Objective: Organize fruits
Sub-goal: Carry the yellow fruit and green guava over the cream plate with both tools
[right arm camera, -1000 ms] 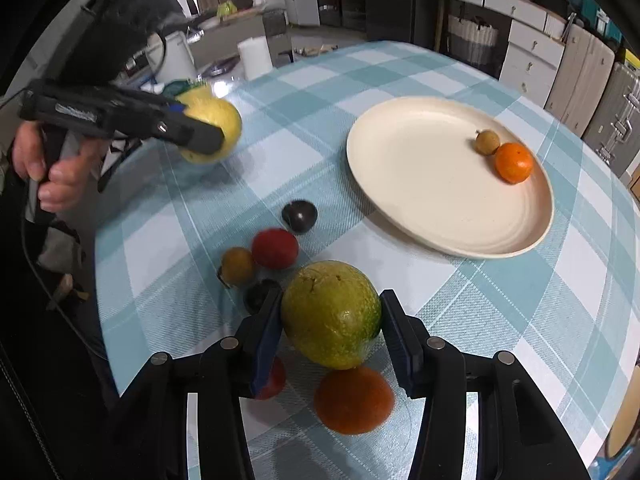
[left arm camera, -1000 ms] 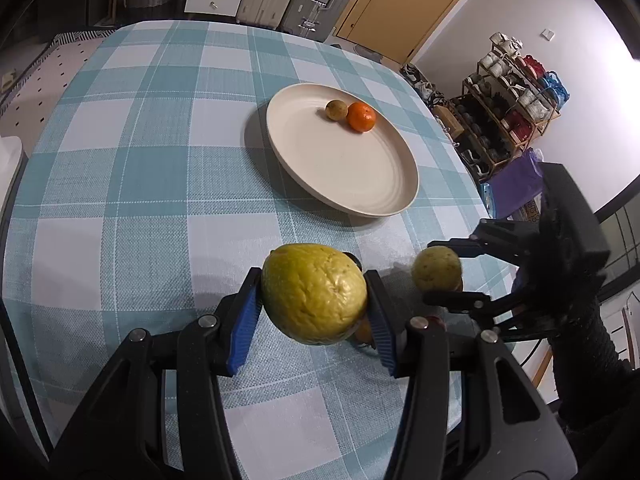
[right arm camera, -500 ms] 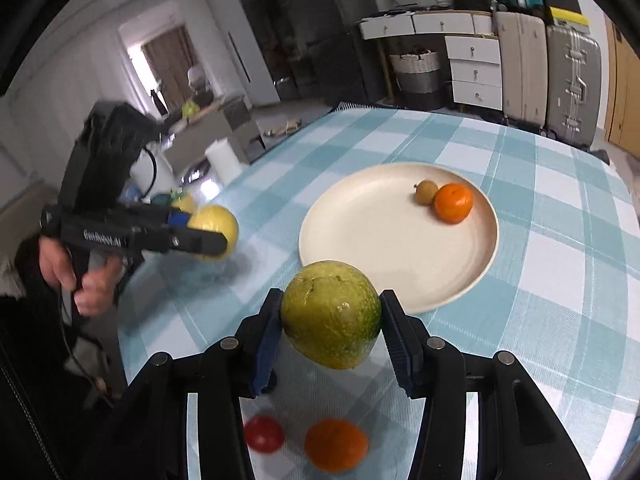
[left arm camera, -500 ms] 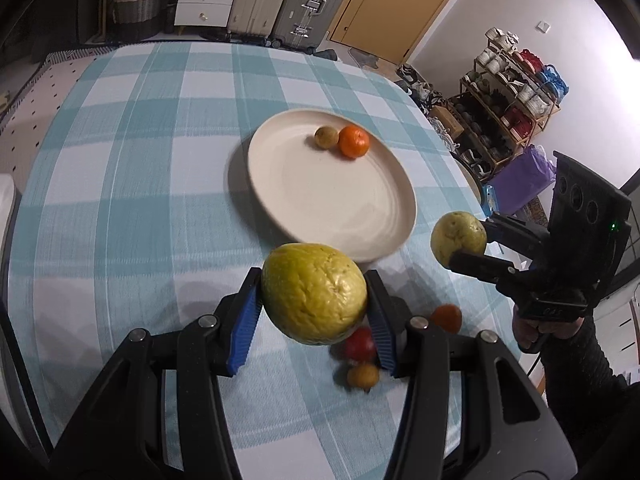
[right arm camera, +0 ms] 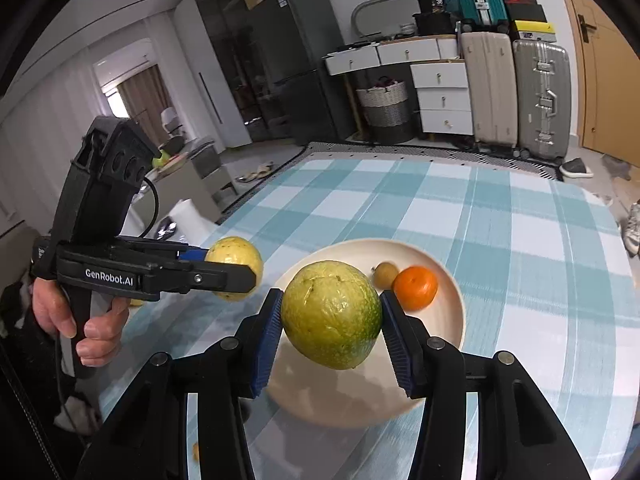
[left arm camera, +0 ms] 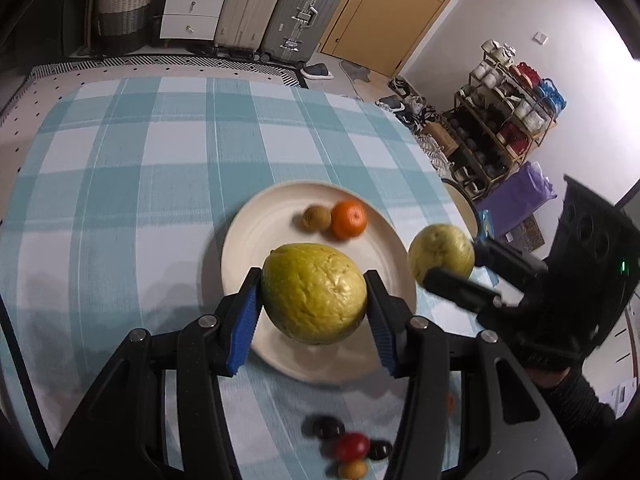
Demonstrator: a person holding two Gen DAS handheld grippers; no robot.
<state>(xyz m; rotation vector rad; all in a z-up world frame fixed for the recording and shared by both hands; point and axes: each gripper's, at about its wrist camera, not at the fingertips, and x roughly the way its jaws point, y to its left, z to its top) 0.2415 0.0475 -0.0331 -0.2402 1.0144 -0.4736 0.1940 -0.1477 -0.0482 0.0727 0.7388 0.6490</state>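
Fruit filled both grippers. The left gripper [left arm camera: 314, 310] was clamped on a yellow fruit [left arm camera: 314, 294], which sat squarely between its blue pads [left arm camera: 244, 326], raised above the near rim of the plate [left arm camera: 248, 240]. The right gripper [right arm camera: 330, 334] was clamped on a green fruit [right arm camera: 331, 314], wedged between its pads and raised over the plate's near left part. In the left wrist view that green fruit hung just past the plate's right rim. On the plate, toward its far side, an orange [left arm camera: 349, 219] lay touching a small brown fruit [left arm camera: 317, 218]. Near the tabletop's near edge, apart from the plate, lay a blurred cluster: a red fruit [left arm camera: 352, 446], two dark fruits [left arm camera: 329, 427] and a small yellowish one [left arm camera: 353, 470]. A checked cloth [left arm camera: 140, 168] covered the tabletop.
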